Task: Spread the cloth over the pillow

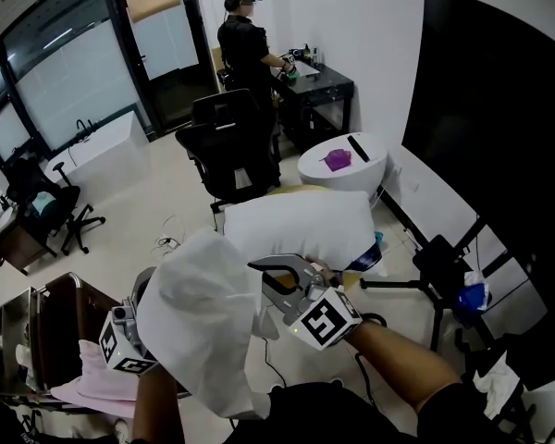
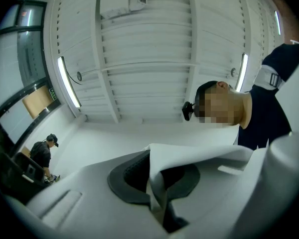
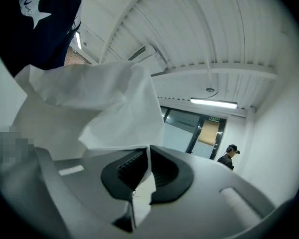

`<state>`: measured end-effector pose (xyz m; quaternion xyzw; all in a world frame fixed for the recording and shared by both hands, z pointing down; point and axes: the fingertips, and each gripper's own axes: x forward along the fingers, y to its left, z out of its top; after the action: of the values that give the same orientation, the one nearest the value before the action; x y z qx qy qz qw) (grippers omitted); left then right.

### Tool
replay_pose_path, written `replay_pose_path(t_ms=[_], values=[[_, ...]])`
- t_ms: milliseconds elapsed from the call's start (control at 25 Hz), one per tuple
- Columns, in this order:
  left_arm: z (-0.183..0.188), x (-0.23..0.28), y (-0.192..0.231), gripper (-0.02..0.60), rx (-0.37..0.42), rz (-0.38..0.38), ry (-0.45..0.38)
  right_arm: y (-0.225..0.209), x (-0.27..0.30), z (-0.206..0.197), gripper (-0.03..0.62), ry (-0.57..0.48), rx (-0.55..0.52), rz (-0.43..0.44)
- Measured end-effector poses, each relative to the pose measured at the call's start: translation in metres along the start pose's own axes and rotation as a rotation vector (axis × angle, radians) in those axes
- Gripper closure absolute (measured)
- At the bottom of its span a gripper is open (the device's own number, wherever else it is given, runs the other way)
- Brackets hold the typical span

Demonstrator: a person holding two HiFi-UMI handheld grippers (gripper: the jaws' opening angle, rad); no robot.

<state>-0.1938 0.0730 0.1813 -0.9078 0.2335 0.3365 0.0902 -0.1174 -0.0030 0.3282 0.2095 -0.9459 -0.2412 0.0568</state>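
You held the thin, crumpled white cloth (image 1: pixel 202 326) up in front of your chest, bunched into a loose hanging mass between the two grippers. Your left gripper (image 2: pixel 158 203) had its dark pads pressed together on a fold of that cloth, which rose out from between them and spread off to the right; in the head view most of this gripper sat behind the fabric, with only its marker cube showing at the lower left. Your right gripper (image 3: pixel 139 182) likewise had its fingers closed, pinching a thin edge of the cloth that ran up between the ribbed pads and opened into a wide rumpled sheet above them; in the head view it lay on its side just right of the bunched fabric.

The plump white rectangular pillow (image 1: pixel 301 225) lay just beyond the grippers, uncovered; the top of the cloth overlapped its near left corner in the head view, though whether they touched could not be told.

Farther off stood a black wheeled office chair (image 1: pixel 227 146) and a round white table (image 1: pixel 370 169) with a small purple object (image 1: pixel 337 160) on it; a person in dark clothes (image 1: pixel 245 49) stood at a dark desk (image 1: pixel 326 86); a black tripod (image 1: pixel 437 268) stood to the right of the pillow.
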Motion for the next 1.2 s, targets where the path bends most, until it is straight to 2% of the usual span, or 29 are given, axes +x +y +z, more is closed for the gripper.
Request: replay_pose_path(t_ms=[320, 400, 560, 760, 840, 880, 1040, 1120, 1200], values=[[-0.075, -0.013, 0.012, 0.580, 0.124, 0.049, 0.333, -0.071, -0.025, 0.048, 0.587, -0.095, -0.012, -0.139], [-0.097, -0.024, 0.015, 0.580, 0.183, 0.047, 0.431, -0.084, -0.029, 0.060, 0.587, -0.118, -0.016, -0.149], [-0.150, -0.043, 0.018, 0.580, 0.332, 0.021, 0.690, -0.098, -0.033, 0.077, 0.587, -0.156, 0.027, -0.130], [-0.191, -0.046, 0.010, 0.580, 0.542, -0.106, 0.884, -0.098, -0.030, 0.088, 0.586, -0.164, 0.090, -0.066], [-0.203, -0.051, 0.013, 0.580, 0.604, -0.137, 0.980, -0.097, -0.029, 0.090, 0.586, -0.164, 0.090, -0.061], [-0.207, -0.056, 0.016, 0.566, 0.628, -0.151, 1.027, -0.097, -0.028, 0.090, 0.587, -0.162, 0.089, -0.062], [-0.212, -0.072, 0.021, 0.437, 0.770, -0.245, 1.162, -0.100, -0.025, 0.085, 0.587, -0.131, 0.123, -0.060], [-0.207, -0.081, 0.021, 0.416, 0.857, -0.309, 1.220, -0.102, -0.024, 0.083, 0.587, -0.115, 0.129, -0.043], [-0.200, -0.094, 0.020, 0.409, 0.887, -0.379, 1.291, -0.103, -0.024, 0.083, 0.586, -0.103, 0.123, -0.030]])
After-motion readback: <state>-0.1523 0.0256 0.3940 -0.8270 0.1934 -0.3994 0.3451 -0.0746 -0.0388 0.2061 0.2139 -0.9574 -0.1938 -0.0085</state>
